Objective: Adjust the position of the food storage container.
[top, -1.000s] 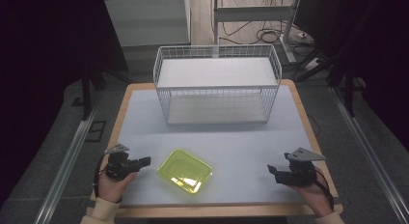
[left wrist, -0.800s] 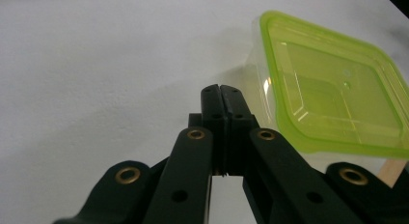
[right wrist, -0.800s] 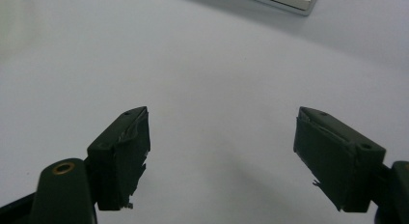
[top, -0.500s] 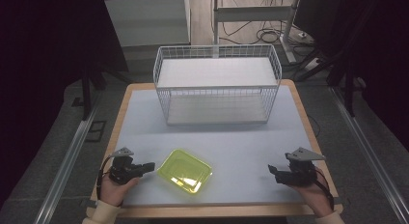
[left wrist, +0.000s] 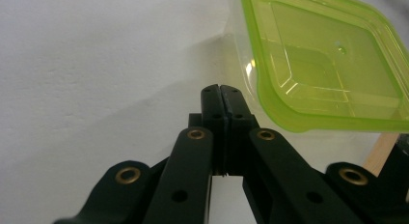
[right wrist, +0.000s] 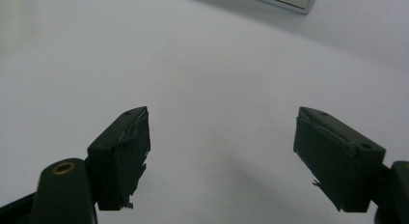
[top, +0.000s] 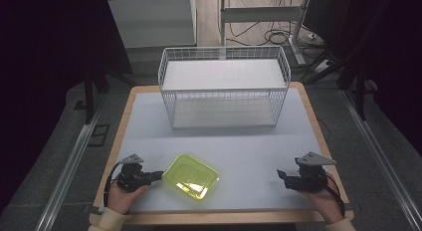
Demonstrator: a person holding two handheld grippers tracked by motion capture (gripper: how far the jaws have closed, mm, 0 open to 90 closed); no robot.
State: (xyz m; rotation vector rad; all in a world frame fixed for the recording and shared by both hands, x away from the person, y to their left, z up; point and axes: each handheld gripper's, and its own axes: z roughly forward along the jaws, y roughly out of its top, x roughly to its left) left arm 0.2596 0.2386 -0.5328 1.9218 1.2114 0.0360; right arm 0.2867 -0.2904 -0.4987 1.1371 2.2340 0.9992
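Since the earlier high-view pictures, the left gripper (top: 158, 175) has slid a little toward the yellow-green plastic container (top: 191, 176), and its tips now sit right at the container's left corner; whether they touch it the high view is too small to tell. Nothing else has shifted: the container lies where it lay, and the right gripper (top: 281, 174) rests in the same spot near the table's front right edge.

Seen from the left gripper view, that gripper (left wrist: 222, 94) has its jaws pressed fully together, pad against pad, with nothing between them. The container (left wrist: 323, 64) lies just beside and beyond the closed tips, its rounded lip and pale translucent wall up and to the right of them (it looks empty, its moulded base showing through).

In the right gripper view the right gripper (right wrist: 219, 137) stands wide apart, its two black pads well separated over bare table, holding nothing.

On the table (top: 249, 151), a white sheet in a wooden frame, the container sits toward the front, left of centre, between the two hands. A white wire basket (top: 224, 91) stands at the back, well apart from the container and from both grippers.
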